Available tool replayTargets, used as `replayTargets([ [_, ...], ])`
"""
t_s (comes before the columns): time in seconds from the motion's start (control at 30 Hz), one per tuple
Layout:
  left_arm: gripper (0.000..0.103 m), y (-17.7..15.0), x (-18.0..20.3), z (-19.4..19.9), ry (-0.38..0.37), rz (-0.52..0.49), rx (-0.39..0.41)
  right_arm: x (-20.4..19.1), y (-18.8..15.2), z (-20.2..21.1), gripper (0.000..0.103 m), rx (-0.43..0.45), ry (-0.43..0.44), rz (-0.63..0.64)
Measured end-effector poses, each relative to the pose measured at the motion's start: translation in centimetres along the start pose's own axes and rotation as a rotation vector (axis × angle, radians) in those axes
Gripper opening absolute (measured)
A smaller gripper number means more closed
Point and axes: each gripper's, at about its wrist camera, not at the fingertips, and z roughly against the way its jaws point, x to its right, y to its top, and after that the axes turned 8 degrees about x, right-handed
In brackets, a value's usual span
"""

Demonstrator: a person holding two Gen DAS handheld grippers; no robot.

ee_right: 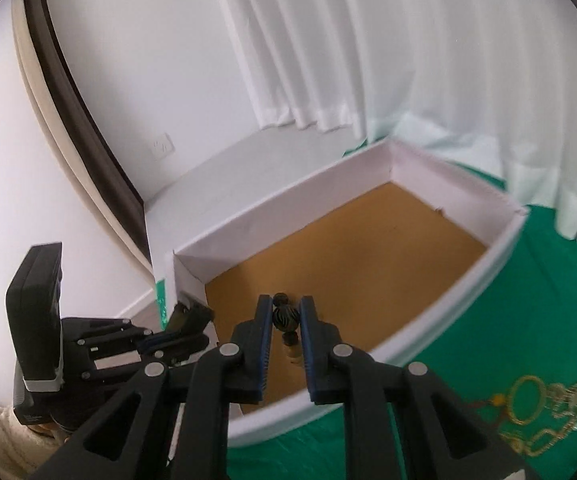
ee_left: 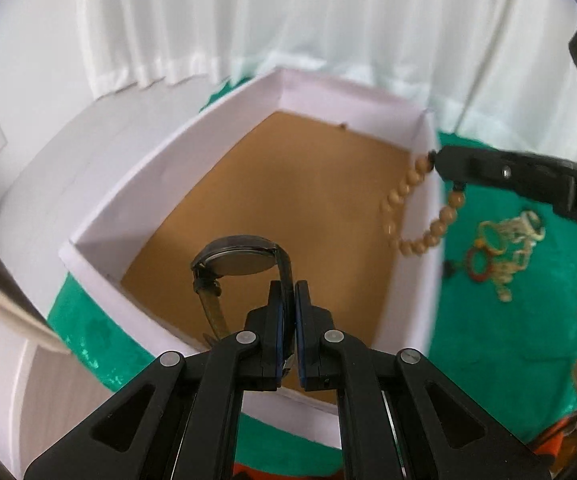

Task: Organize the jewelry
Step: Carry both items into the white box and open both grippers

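Observation:
A white box (ee_left: 168,168) with a brown floor stands on the green cloth (ee_left: 488,340). My left gripper (ee_left: 289,292) is shut on the strap of a dark wristwatch (ee_left: 240,260) and holds it above the box's near end. My right gripper (ee_right: 285,312) is shut on a beaded bracelet (ee_right: 286,318) at its dark striped bead. In the left wrist view the right gripper (ee_left: 434,162) is at the box's right wall, and the tan beads (ee_left: 420,216) hang over that wall. The box (ee_right: 408,168) also shows in the right wrist view.
A pile of rings, bangles and chains (ee_left: 504,248) lies on the cloth right of the box, also in the right wrist view (ee_right: 548,412). White curtains (ee_left: 288,20) hang behind. A white wall with a socket (ee_right: 164,146) is at the left.

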Motion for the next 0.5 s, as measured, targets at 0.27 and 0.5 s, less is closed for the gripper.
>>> replayTargets([
  [0.27, 0.036, -1.3, -0.9, -2.5, 0.072, -0.029, -0.021, -0.7, -2.5, -3.9, 0.035, -0.056, -0.028, -0.026],
  [0.5, 0.087, -0.9, 1.2, 0.3, 0.045, -0.084, 0.134, 0.2, -3.9, 1.4, 0.050, 0.040, -0.107, -0.021],
])
